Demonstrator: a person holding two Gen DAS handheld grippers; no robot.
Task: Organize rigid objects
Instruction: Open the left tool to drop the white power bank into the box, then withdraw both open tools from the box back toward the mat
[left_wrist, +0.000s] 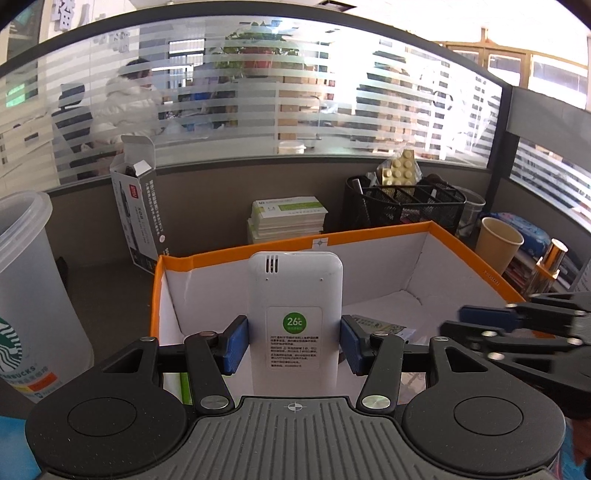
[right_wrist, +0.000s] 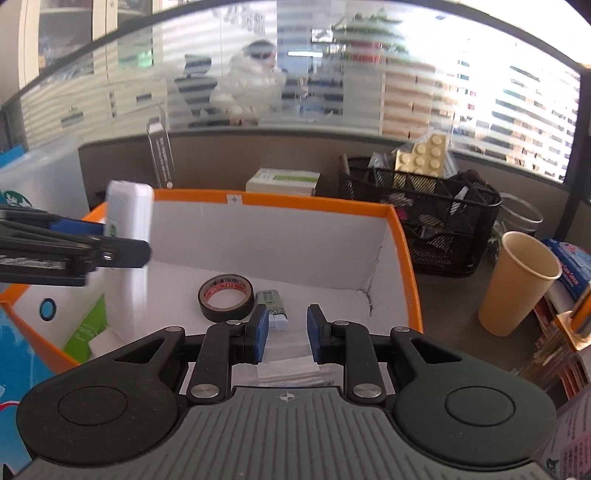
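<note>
Orange-rimmed and white inside, the open box (right_wrist: 404, 236) takes up the middle of both views, with a grey desk (right_wrist: 450, 306) around it and a striped glass partition (left_wrist: 332, 110) behind. At about two o'clock from the box stands a black mesh organiser (right_wrist: 443, 236) with a tan studded block (right_wrist: 424, 158) poking out of it, and at three o'clock a tan paper cup (right_wrist: 517, 280) stands upright on the desk. At twelve o'clock, behind the box's far wall, lies a stack of green-and-white boxes (left_wrist: 288, 214), and at ten o'clock an opened carton (left_wrist: 136, 206) stands upright. At nine o'clock in the left wrist view, a clear plastic cup (left_wrist: 26, 277) with a green logo rises beside the box. The left gripper (left_wrist: 293, 341) holds a white remote control (left_wrist: 295, 314) upright over the box's near left part, its blue pads pressing on the remote's two long sides, jaws about half apart, the back label with a green circle facing the camera. The right gripper (right_wrist: 284, 334) hangs over the box's near edge with its jaws narrowly parted and nothing gripped between them. Just ahead of its left pad, at eleven o'clock, a roll of black tape (right_wrist: 226, 297) lies flat on the box floor, and touching the roll's right side lies a small lighter-like item (right_wrist: 273, 306), straight ahead of the gap.
</note>
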